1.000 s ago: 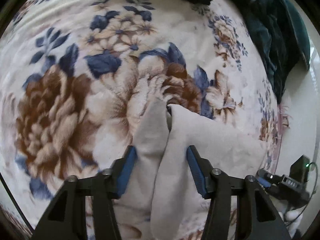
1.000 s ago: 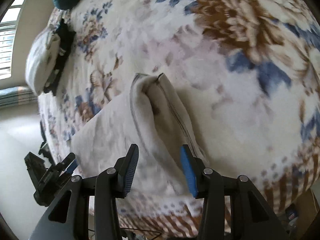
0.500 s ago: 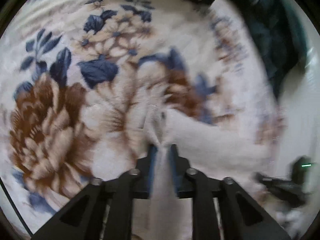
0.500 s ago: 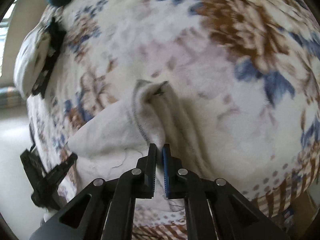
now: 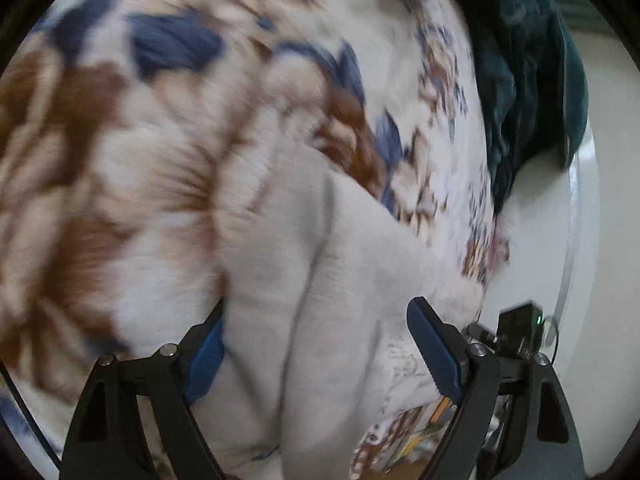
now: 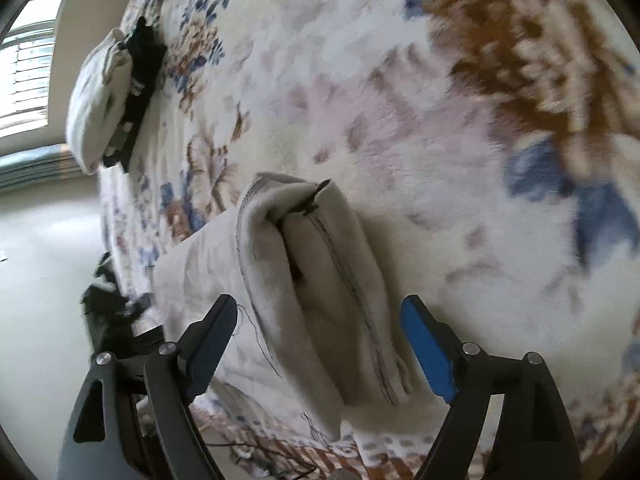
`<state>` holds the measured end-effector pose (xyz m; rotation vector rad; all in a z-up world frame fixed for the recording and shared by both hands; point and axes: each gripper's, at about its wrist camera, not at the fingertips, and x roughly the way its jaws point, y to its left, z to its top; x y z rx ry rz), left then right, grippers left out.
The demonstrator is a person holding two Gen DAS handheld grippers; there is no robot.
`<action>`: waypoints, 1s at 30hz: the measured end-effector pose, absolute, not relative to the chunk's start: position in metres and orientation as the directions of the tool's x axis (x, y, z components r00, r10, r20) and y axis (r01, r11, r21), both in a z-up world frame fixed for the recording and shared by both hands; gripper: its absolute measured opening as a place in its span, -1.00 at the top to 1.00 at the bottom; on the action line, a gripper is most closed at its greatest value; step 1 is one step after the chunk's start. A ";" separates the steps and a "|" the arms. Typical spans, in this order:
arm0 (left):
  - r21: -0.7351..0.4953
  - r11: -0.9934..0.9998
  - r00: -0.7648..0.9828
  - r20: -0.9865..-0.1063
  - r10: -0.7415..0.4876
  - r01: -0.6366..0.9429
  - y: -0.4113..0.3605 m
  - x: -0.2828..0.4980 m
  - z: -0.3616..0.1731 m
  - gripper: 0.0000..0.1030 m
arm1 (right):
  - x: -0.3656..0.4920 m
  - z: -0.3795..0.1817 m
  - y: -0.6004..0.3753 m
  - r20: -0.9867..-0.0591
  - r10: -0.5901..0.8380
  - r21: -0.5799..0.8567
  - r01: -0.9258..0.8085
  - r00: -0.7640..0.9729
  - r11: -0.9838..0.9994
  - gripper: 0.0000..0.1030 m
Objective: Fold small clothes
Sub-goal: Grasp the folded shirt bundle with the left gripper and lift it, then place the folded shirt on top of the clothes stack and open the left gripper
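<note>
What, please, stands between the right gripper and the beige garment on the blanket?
Nothing visible. The right gripper is open, and the garment lies between its fingers on the blanket.

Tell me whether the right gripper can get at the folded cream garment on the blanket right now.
Probably yes. The right gripper is open, with the folded cream garment lying directly between and ahead of its fingers on the floral blanket. Nothing sits in the way; closing should catch the fold.
</note>
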<state>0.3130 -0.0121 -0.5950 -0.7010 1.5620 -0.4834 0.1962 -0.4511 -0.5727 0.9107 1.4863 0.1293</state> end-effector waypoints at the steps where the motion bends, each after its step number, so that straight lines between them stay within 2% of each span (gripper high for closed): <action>1: -0.671 0.727 -0.025 -0.732 -0.681 -0.144 -0.015 0.313 -0.596 -0.66 | 0.197 -0.580 -0.450 -0.775 0.616 0.605 0.447 0.140 0.659 -0.71; 6: -0.705 0.696 0.017 -0.704 -0.710 -0.136 -0.022 0.312 -0.589 -0.62 | 0.198 -0.608 -0.444 -0.711 0.693 0.660 0.458 0.122 0.596 -0.71; 7: -0.705 0.698 0.042 -0.707 -0.706 -0.126 -0.024 0.312 -0.585 -0.50 | 0.197 -0.611 -0.442 -0.698 0.705 0.671 0.461 0.129 0.580 -0.70; 8: -0.703 0.702 0.056 -0.710 -0.702 -0.117 -0.025 0.312 -0.581 0.08 | 0.197 -0.612 -0.442 -0.694 0.706 0.676 0.462 0.138 0.574 -0.67; 9: -0.695 0.710 0.061 -0.718 -0.694 -0.114 -0.027 0.313 -0.580 0.51 | 0.197 -0.611 -0.440 -0.688 0.709 0.686 0.457 0.154 0.566 -0.29; 10: -0.687 0.717 0.072 -0.726 -0.684 -0.120 -0.027 0.312 -0.578 0.68 | 0.198 -0.609 -0.438 -0.679 0.716 0.697 0.447 0.161 0.561 0.04; 11: -0.686 0.715 0.088 -0.727 -0.681 -0.135 -0.026 0.310 -0.575 0.68 | 0.198 -0.608 -0.437 -0.683 0.713 0.693 0.448 0.158 0.565 0.39; 14: -0.672 0.728 0.104 -0.740 -0.664 -0.137 -0.028 0.306 -0.566 0.68 | 0.198 -0.598 -0.434 -0.689 0.702 0.695 0.438 0.179 0.570 0.51; 22: -0.700 0.704 0.167 -0.713 -0.681 -0.118 -0.023 0.318 -0.518 0.68 | 0.222 -0.546 -0.417 -0.720 0.678 0.678 0.365 0.152 0.638 0.58; 30: -0.732 0.681 0.253 -0.664 -0.704 -0.027 0.021 0.414 -0.430 0.68 | 0.305 -0.449 -0.381 -0.727 0.650 0.686 0.281 0.223 0.671 0.59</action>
